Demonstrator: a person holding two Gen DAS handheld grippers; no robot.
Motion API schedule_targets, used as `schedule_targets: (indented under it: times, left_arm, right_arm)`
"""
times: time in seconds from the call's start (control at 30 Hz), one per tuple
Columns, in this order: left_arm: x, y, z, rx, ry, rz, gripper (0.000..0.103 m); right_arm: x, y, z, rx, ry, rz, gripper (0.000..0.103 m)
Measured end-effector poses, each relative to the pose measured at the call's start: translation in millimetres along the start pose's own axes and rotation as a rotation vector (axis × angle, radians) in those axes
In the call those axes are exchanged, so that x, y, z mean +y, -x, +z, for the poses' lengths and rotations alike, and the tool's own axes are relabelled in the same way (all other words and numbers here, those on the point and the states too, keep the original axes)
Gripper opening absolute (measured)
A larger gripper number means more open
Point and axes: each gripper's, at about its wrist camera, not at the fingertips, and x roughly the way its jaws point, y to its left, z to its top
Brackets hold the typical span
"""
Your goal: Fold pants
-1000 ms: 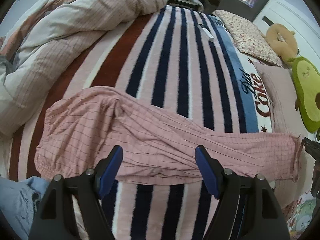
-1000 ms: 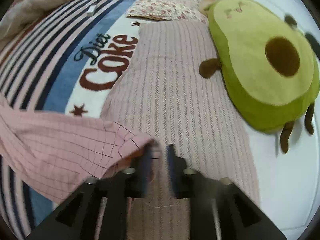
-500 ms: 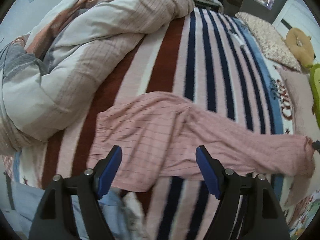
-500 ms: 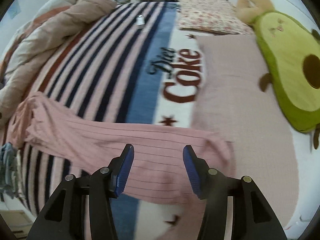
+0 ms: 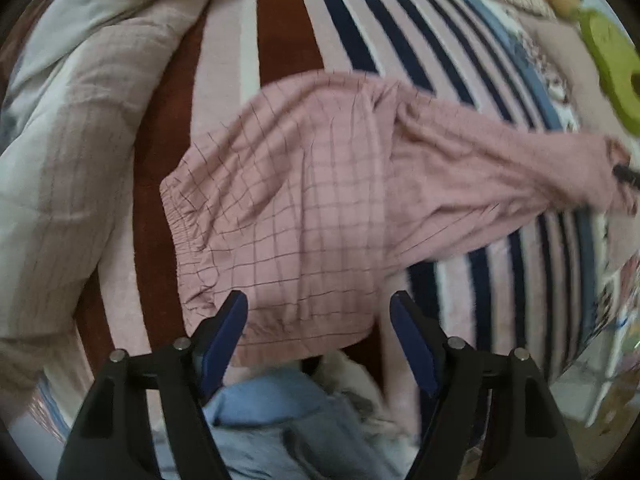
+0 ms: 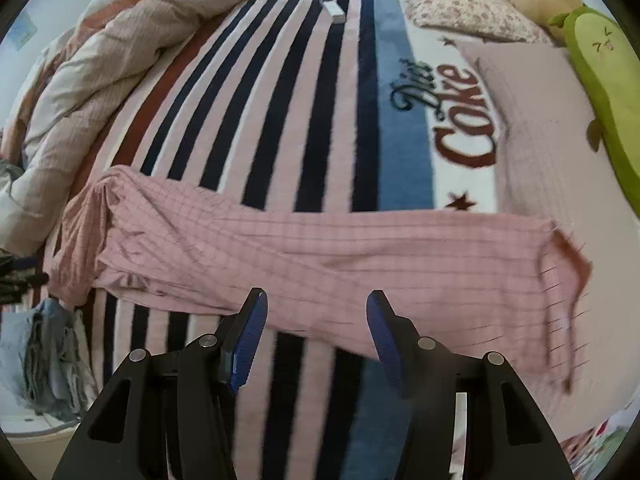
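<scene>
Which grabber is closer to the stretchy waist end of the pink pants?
The left one. The left gripper hangs open right over the waist end of the pink pants. The right gripper hangs open over the leg part, farther along toward the cuffs.

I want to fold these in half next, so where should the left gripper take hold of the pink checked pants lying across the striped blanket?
Probably the gathered elastic waistband of the pink checked pants, coming from above at its near corner. The pants lie flat and stretched along the striped blanket, and the open left gripper hangs right over that end, nothing between its jaws.
</scene>
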Motion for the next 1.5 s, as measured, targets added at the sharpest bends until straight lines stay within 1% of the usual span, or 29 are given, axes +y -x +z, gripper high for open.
schedule_targets:
  times: [0.07,0.17,0.2,0.27,0.3,0.37,0.43,0.5,0.57,0.6,0.67,0.7,0.73,0.87,0.97,1.07,1.23,1.3,1.33,1.37,1.4,1.43,1.5]
  left_arm:
    - [-0.6,-13.1,-2.5,0.025,-0.044,-0.001,0.069]
    - [-13.7,-29.8,-7.8,0.06,-0.168,0.012,0.069]
    - [-17.6,-34.5,-9.0,0.06,-0.186,0.017,0.07]
    - [-22.3,-45.3,-11.4,0.077,-0.197,-0.031,0.071]
    - [-25.3,-50.7,-12.9,0.083,-0.206,-0.039,0.071]
    - [-31.1,-60.9,-15.7,0.095,-0.237,-0.017,0.075]
    - [-38.0,-70.4,-18.1,0.098,-0.276,0.034,0.075]
    - [-44.3,-76.1,-20.3,0.096,-0.287,0.046,0.078]
    - [-49.1,-80.7,-22.7,0.083,-0.275,0.064,0.076]
    - [-48.9,-81.3,-22.9,0.076,-0.257,0.069,0.07]
    - [-41.7,-75.6,-19.6,0.067,-0.191,0.051,0.034]
    - [-35.9,-72.1,-17.0,0.063,-0.164,0.034,0.026]
    - [-28.0,-65.6,-14.9,0.05,-0.124,0.008,0.015]
    - [-2.0,-34.4,-10.6,-0.031,-0.025,-0.049,0.012]
    - [18.2,-12.6,-6.7,-0.084,0.06,-0.114,0.012]
    - [40.0,0.5,1.8,-0.117,0.134,-0.152,0.012]
    - [80.2,7.4,27.5,-0.161,0.264,-0.139,0.013]
    - [94.4,5.5,37.1,-0.183,0.299,-0.105,0.014]
    - [97.9,3.9,39.9,-0.192,0.311,-0.078,0.021]
    - [103.8,3.3,44.8,-0.201,0.329,-0.05,0.034]
    - [109.0,3.5,48.1,-0.212,0.351,-0.033,0.042]
    - [113.2,4.4,49.8,-0.225,0.374,-0.022,0.055]
    - [122.0,8.6,55.4,-0.257,0.402,-0.026,0.056]
  right_arm:
    - [9.2,-5.3,-0.8,0.009,-0.004,0.001,0.047]
    - [21.2,-13.2,-2.3,0.022,-0.009,-0.002,0.047]
    - [25.0,-16.0,-3.1,0.025,-0.011,-0.004,0.047]
    - [29.8,-20.8,-4.8,0.032,-0.016,-0.006,0.047]
    - [32.0,-23.4,-5.8,0.037,-0.021,-0.006,0.047]
    - [34.8,-26.8,-7.2,0.047,-0.025,-0.006,0.047]
    - [37.6,-29.2,-9.0,0.055,-0.024,-0.009,0.047]
    - [38.8,-30.4,-10.9,0.059,-0.022,-0.016,0.047]
    - [38.3,-31.1,-11.8,0.063,-0.03,-0.018,0.047]
    - [37.7,-31.3,-12.0,0.064,-0.035,-0.016,0.047]
    - [36.9,-31.0,-11.5,0.064,-0.042,-0.016,0.047]
    - [36.8,-30.4,-10.9,0.063,-0.043,-0.018,0.047]
    - [36.6,-29.4,-10.1,0.062,-0.042,-0.02,0.047]
    - [38.1,-22.8,-5.5,0.051,-0.042,-0.018,0.047]
    - [40.5,-19.1,-2.2,0.045,-0.043,-0.014,0.047]
    - [42.7,-15.0,2.3,0.043,-0.046,-0.011,0.047]
    - [45.3,-7.1,12.9,0.035,-0.044,-0.021,0.047]
    - [45.8,-6.1,17.4,0.035,-0.044,-0.029,0.047]
    - [45.8,-6.2,19.0,0.036,-0.044,-0.031,0.047]
    - [45.9,-6.8,20.6,0.037,-0.045,-0.033,0.047]
    - [46.1,-8.2,22.4,0.04,-0.047,-0.035,0.047]
    - [46.0,-9.6,23.6,0.043,-0.048,-0.035,0.047]
    - [46.7,-13.4,27.0,0.051,-0.051,-0.034,0.047]
